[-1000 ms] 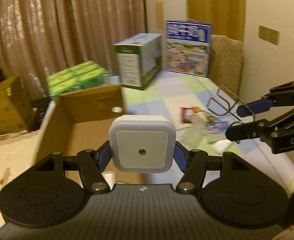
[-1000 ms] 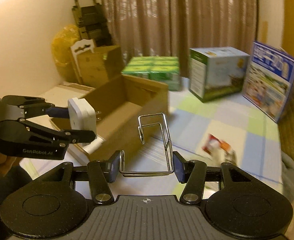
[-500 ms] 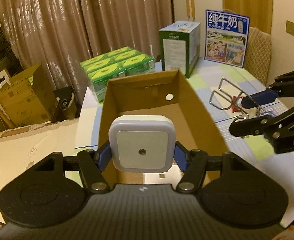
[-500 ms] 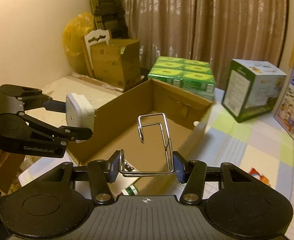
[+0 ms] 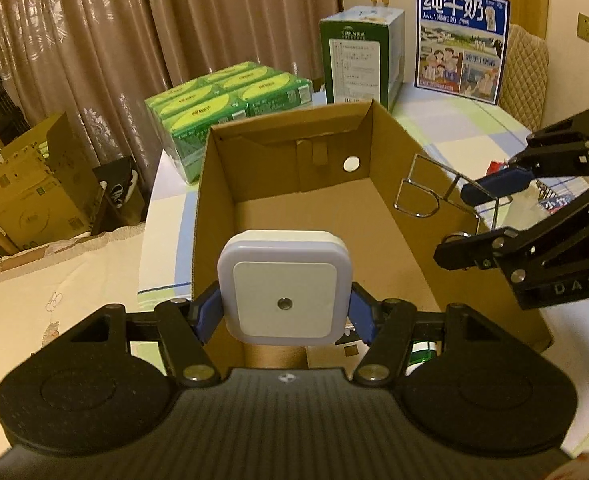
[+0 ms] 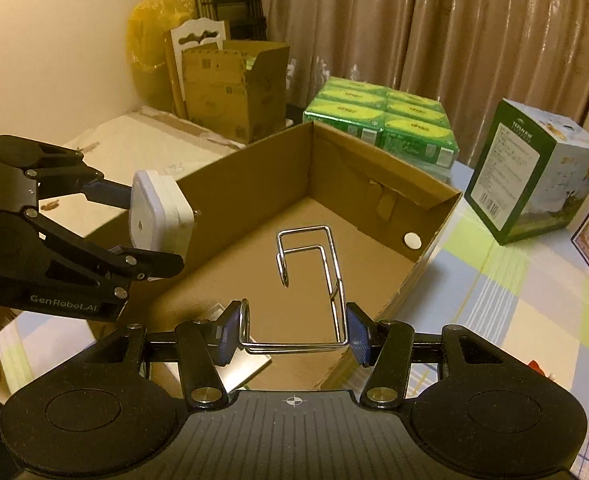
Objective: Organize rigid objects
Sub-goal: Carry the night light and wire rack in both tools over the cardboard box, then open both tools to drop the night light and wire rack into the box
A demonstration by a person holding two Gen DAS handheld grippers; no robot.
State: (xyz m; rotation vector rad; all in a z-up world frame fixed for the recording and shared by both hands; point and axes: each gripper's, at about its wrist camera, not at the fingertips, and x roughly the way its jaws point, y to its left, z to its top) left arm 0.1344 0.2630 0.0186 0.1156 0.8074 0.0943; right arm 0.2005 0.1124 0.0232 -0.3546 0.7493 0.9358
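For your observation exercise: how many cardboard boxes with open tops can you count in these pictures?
2. The large cardboard box stands on the table below both grippers. The smaller cardboard box stands on the floor by the curtain. Others may be hidden.

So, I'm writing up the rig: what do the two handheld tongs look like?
Both the left tongs and the right tongs are matte black linkage arms with silver rivets and blue finger pads. White lettering marks their sides. No cables, hands or sleeves show.

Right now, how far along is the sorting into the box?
Some items already lie at the cardboard box's near end. In hand: left gripper holds the white night light, right gripper the wire hook, both over the box. Left: release them inside.
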